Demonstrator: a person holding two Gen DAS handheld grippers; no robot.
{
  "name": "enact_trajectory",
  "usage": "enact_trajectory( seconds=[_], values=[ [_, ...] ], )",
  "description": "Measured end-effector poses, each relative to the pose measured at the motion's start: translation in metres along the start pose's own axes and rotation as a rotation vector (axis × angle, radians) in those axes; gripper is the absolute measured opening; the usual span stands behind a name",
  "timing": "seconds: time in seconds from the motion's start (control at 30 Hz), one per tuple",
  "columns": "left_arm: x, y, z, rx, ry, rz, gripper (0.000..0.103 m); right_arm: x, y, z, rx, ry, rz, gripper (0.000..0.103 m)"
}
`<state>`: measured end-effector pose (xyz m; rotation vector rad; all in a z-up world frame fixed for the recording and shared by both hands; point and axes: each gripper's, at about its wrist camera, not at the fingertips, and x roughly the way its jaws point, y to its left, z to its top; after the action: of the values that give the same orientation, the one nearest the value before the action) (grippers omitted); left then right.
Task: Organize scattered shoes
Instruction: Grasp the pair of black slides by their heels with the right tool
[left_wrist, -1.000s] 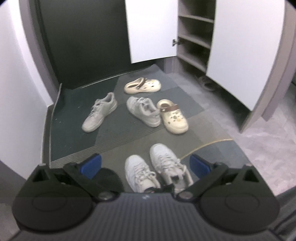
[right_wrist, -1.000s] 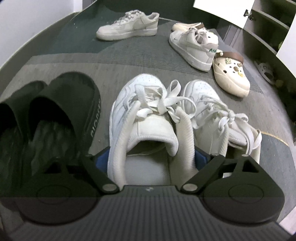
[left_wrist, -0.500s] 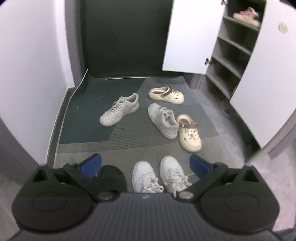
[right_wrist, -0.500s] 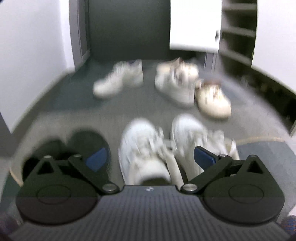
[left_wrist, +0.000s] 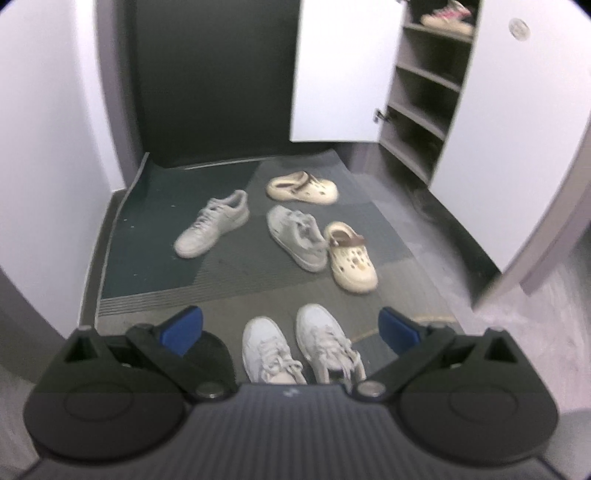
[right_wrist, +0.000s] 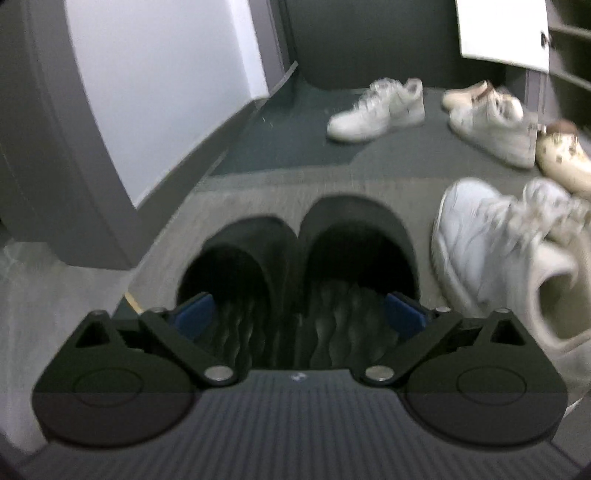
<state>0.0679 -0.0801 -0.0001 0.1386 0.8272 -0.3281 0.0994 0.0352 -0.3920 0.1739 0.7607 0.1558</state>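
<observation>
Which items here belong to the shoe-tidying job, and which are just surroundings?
Job:
black slippers
white sneaker pair
two grey sneakers
two cream clogs
shoe cabinet

Surroundings:
dark door
floor mat

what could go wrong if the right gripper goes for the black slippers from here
The right gripper hangs open over both black rubber slippers, which lie touching side by side. Closing here could pinch both inner edges, or catch only one and nudge the other.

The white lace-up sneakers sit close on the right, so a wide swing might knock them out of line.

The view is blurred, so its height above the slippers is hard to judge.
</observation>
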Motion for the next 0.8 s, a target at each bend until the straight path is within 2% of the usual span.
enact_trajectory(
  seconds=[0.07,0.13,0.3,0.4,0.43,0.53,0.67,0.8],
  values=[
    [0.005,-0.005,0.000,0.020,0.005,0.008,0.103,0.013,0.003,0.001,-0.006,0.008,-0.009,0.082],
    [0.013,-0.009,0.002,0.037,0.016,0.011,0.103,0.024,0.008,0.003,-0.026,0.005,-0.018,0.079],
    [0.026,-0.001,0.011,0.007,0.032,0.009,0.103,0.051,0.021,0.009,-0.076,-0.002,-0.041,0.069],
    [0.030,0.009,0.013,-0.023,0.055,0.005,0.103,0.064,0.027,0.013,-0.099,-0.014,-0.065,0.056],
    [0.031,0.013,0.014,-0.036,0.066,-0.003,0.103,0.065,0.027,0.014,-0.097,-0.020,-0.077,0.042],
    [0.031,0.021,0.013,-0.052,0.076,-0.010,0.103,0.065,0.026,0.018,-0.078,-0.024,-0.083,0.032],
    [0.030,0.032,0.015,-0.065,0.071,-0.001,0.103,0.063,0.032,0.020,-0.045,-0.026,-0.079,0.025],
    [0.027,0.040,0.017,-0.098,0.070,-0.008,0.103,0.064,0.057,0.024,-0.074,-0.038,-0.036,0.024]
  ],
)
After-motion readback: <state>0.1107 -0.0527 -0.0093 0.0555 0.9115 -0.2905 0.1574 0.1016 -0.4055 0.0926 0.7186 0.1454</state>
